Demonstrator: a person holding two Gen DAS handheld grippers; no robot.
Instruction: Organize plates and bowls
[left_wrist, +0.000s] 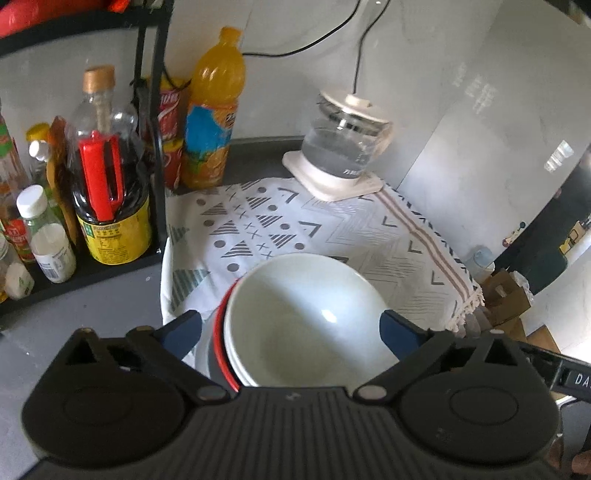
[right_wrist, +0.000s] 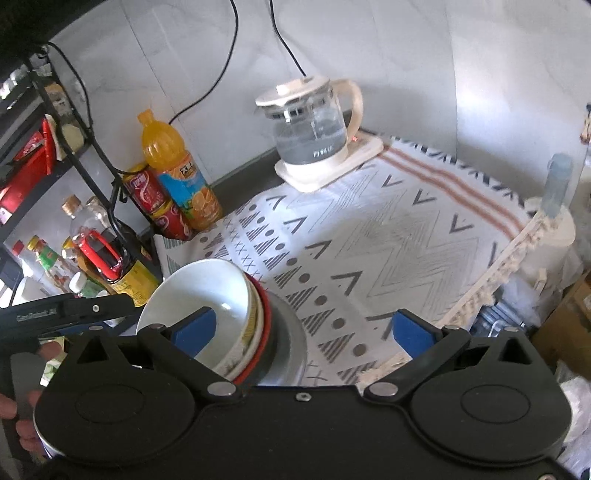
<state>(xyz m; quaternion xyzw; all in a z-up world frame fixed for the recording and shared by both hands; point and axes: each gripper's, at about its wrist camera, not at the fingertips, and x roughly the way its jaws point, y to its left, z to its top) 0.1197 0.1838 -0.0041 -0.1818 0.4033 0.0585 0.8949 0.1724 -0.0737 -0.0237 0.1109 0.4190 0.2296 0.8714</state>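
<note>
A stack of bowls (left_wrist: 303, 317) sits on the patterned cloth (left_wrist: 332, 229): white bowls nested on top, a red-rimmed one and a grey dish under them. My left gripper (left_wrist: 291, 328) is open, its blue pads (left_wrist: 183, 334) spread on both sides of the stack, touching nothing that I can see. In the right wrist view the stack (right_wrist: 221, 314) is at the lower left. My right gripper (right_wrist: 303, 332) is open and empty; its left pad (right_wrist: 195, 326) lies in front of the top bowl, its right pad over the cloth (right_wrist: 388, 240).
A glass kettle (left_wrist: 347, 144) on a white base stands at the cloth's far edge, with cables on the wall. An orange juice bottle (left_wrist: 214, 110), red cans and a black rack of sauce bottles (left_wrist: 107, 206) stand to the left. The cloth's fringed edge (right_wrist: 509, 254) drops off on the right.
</note>
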